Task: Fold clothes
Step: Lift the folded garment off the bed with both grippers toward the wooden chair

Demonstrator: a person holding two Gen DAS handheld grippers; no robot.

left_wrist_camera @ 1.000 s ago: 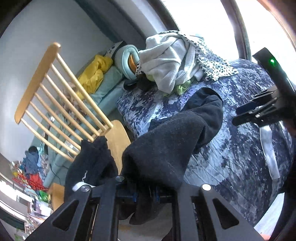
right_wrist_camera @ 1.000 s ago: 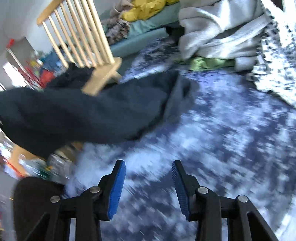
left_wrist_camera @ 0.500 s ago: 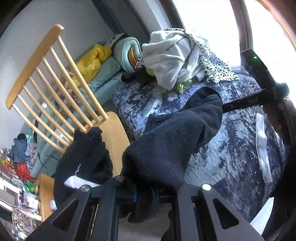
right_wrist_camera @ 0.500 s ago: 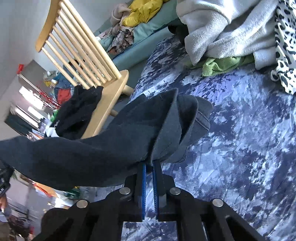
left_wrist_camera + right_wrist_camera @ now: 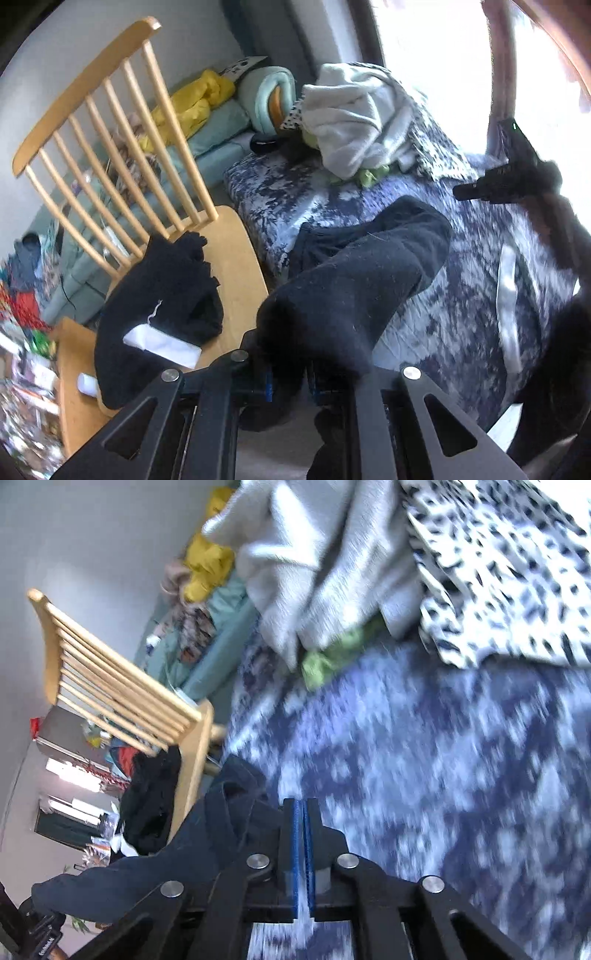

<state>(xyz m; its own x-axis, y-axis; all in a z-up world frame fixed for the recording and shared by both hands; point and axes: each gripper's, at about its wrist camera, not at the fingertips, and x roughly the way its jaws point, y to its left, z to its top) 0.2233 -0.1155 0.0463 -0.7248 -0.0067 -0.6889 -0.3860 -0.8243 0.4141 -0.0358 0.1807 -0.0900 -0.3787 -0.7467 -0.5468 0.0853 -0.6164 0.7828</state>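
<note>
dark navy garment (image 5: 354, 291) stretches from the bed (image 5: 461, 295) edge off toward the wooden chair (image 5: 229, 258). left gripper (image 5: 290, 384) jaws clamped narrow on its near end. right gripper (image 5: 303, 834) over the bed, jaws nearly together and opening, no cloth between them. black garment (image 5: 162, 306) lies on the chair seat. grey-white clothes pile (image 5: 362, 122) at the bed's far end.

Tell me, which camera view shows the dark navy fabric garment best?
The left wrist view: the dark navy fabric garment stretches sharp from chair side onto the bed. The right wrist view shows only its bunched end at the lower left.
</note>
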